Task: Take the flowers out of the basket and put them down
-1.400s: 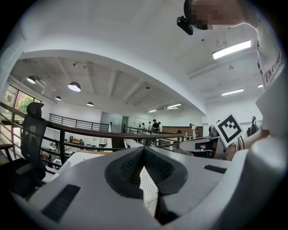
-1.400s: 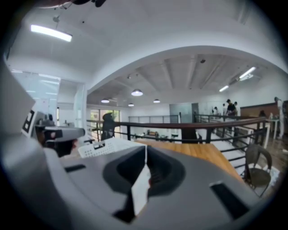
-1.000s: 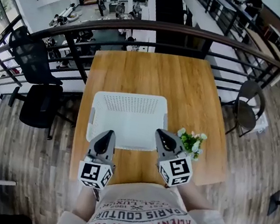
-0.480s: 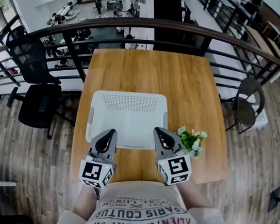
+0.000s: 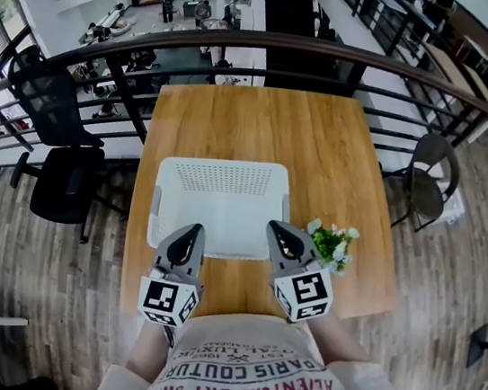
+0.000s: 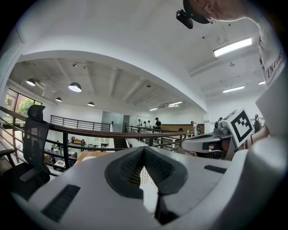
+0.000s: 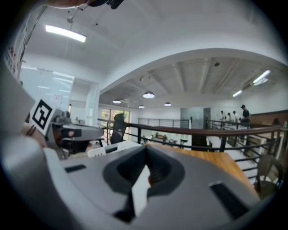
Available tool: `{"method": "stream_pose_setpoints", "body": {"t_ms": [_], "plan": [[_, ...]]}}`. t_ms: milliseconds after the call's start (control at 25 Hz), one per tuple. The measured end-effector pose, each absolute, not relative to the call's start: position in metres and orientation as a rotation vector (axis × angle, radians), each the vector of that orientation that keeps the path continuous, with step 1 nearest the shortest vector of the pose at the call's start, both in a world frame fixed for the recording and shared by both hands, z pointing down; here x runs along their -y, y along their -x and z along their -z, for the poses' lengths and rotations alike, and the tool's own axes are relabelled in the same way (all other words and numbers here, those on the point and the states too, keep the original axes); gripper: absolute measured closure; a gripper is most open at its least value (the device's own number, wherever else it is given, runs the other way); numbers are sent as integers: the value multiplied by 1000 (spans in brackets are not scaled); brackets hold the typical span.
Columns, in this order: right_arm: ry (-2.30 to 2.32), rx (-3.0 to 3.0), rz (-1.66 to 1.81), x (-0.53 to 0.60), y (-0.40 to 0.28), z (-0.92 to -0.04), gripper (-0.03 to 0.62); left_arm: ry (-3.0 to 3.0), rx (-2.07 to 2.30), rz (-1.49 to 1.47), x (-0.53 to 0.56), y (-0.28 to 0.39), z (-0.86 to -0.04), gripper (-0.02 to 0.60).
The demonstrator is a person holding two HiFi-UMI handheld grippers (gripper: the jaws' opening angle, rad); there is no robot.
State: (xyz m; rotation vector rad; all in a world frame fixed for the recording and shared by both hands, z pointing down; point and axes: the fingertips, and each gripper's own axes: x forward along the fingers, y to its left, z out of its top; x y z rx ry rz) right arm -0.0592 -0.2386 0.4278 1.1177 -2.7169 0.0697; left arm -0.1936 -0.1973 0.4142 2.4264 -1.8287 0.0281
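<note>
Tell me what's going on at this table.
A person stands at the wooden table with a tool in each hand. The white basket looks empty, and the small bunch of flowers lies on the tabletop just to its right, so the job looks done. The left tool and right tool hover near the basket's front edge, both shut with nothing between their jaws.

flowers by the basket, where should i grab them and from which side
Probably low on the bunch, under the white blossoms, since the flowers sit as a leafy clump whose top would crush. Come from the near side with the right gripper, because the basket wall stands close on their left.
</note>
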Motion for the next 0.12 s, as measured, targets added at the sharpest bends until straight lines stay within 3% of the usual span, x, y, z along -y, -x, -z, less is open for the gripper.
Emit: {"method": "stream_pose_setpoints", "body": {"t_ms": [120], "plan": [[-1120,2706,-82,238,57,-429,563,-2435,1822,-27,199,191,-412,571]]}}
